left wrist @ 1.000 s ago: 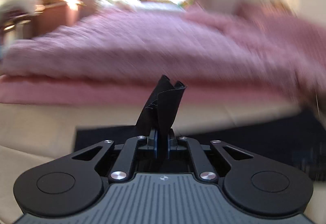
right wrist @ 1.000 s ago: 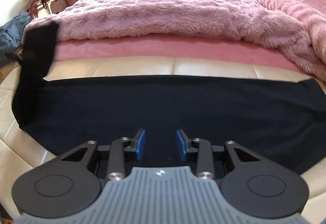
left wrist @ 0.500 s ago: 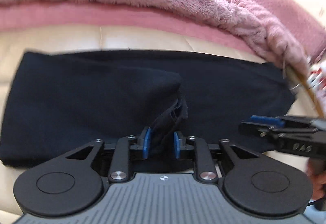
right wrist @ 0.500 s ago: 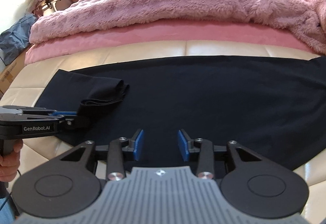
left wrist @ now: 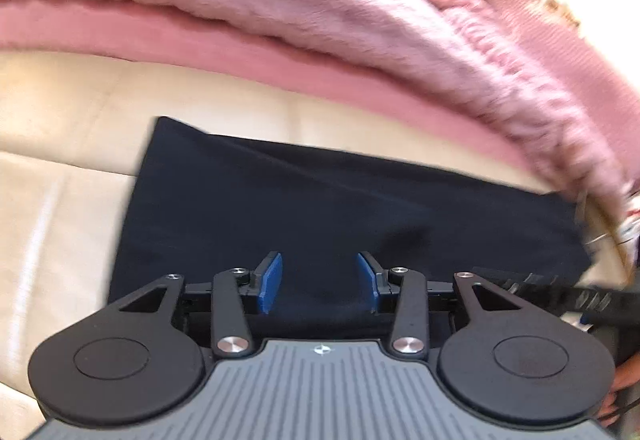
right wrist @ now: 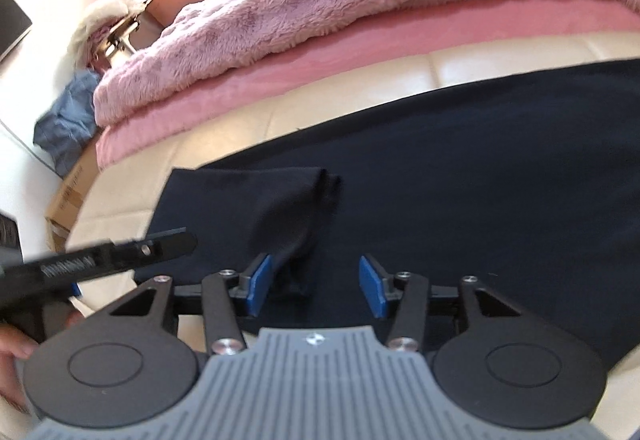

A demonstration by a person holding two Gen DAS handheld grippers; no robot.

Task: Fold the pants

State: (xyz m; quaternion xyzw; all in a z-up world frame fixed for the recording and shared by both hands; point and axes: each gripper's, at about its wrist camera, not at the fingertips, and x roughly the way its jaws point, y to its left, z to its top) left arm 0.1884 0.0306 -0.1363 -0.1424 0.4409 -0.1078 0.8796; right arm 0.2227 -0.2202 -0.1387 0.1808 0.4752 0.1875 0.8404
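Through my left claw's camera the dark pants [left wrist: 340,207] lie flat on the cream bench [left wrist: 60,167] below the pink blanket [left wrist: 320,19], and my left claw [left wrist: 319,282] is opening with only flat cloth under it, where a second ago it pinched a raised hem, so I judge one fold laid and more still to come. Through my right camera, my right claw [right wrist: 316,286] is also opening, empty, wider than before; the dropped hem [right wrist: 296,207], not there a second ago, now lies rumpled just ahead of it.
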